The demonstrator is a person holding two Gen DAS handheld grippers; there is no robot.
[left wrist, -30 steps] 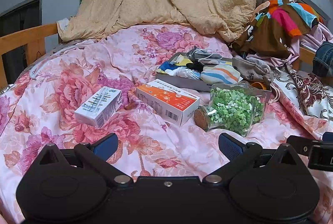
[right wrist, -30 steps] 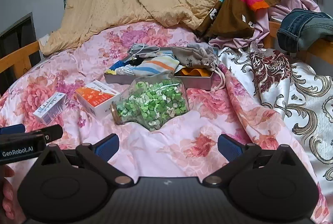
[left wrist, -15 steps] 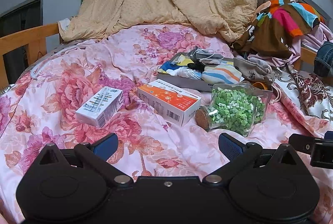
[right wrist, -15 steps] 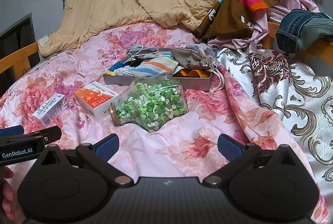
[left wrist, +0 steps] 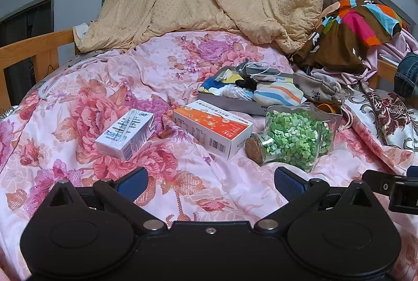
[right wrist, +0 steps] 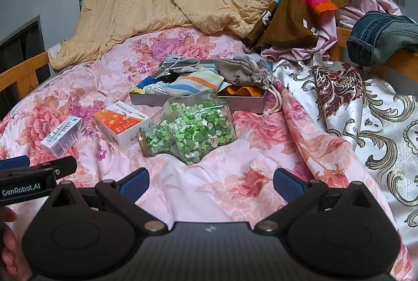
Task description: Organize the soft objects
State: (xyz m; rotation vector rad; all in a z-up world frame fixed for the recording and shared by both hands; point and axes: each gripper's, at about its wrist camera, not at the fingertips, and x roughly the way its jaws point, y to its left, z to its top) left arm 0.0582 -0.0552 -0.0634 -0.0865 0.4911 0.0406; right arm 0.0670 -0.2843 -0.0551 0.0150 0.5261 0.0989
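Left wrist view: a grey shallow tray [left wrist: 230, 100] heaped with striped and bundled soft cloths [left wrist: 277, 95] sits mid-bed on the pink floral bedspread [left wrist: 65, 111], behind a cork-stoppered glass jar of green paper stars [left wrist: 290, 137]. Left claw [left wrist: 209, 180] and right claw [right wrist: 210, 180] both gape wide, empty.

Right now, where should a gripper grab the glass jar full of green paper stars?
Probably by its neck, just behind the cork stopper. The clear glass jar of green paper stars lies on its side on the pink floral bedspread, cork pointing left; the body looks wide and lumpy. Come from above, fingers straddling the neck.
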